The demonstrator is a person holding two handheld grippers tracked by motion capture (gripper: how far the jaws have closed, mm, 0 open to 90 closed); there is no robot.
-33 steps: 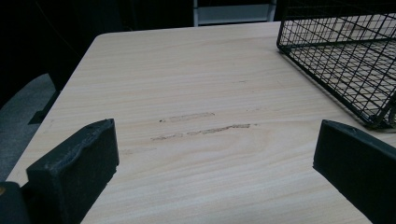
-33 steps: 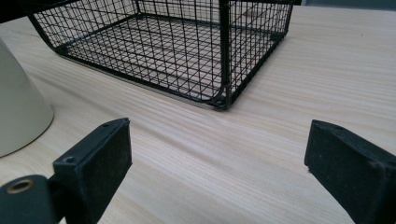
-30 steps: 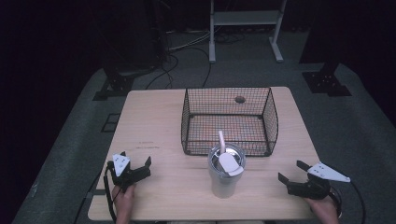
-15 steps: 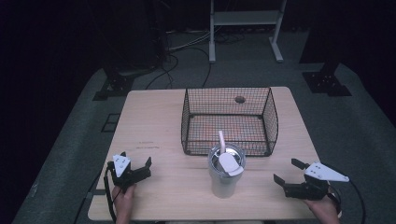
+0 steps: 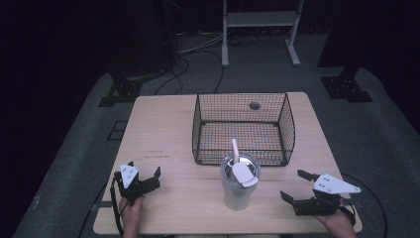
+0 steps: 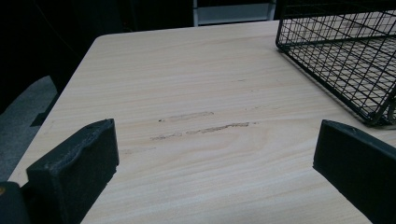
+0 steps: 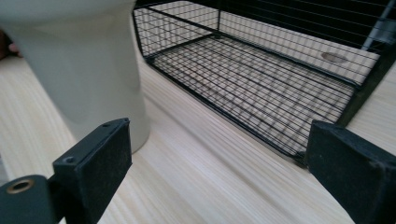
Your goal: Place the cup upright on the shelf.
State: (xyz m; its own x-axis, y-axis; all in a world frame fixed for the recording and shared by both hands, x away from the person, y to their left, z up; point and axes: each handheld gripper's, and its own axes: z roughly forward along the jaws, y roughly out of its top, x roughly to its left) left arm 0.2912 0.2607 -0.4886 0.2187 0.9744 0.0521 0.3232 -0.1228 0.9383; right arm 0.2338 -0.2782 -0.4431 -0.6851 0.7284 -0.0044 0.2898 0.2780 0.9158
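Tumbler (image 5: 239,184) stands between left gripper (image 5: 144,174) and right gripper (image 5: 297,186) — both jaws spread, empty.

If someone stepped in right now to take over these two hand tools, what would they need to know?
Left gripper: open, holding nothing, low over the table's near left part.
Right gripper: open, holding nothing, right of the tumbler, jaws facing it.
The tumbler stands upright, lid and straw on, just in front of the wire basket, which holds nothing.
Done: nothing gripped yet.
Left: probably grasp the tumbler; perhaps it goes in the basket.
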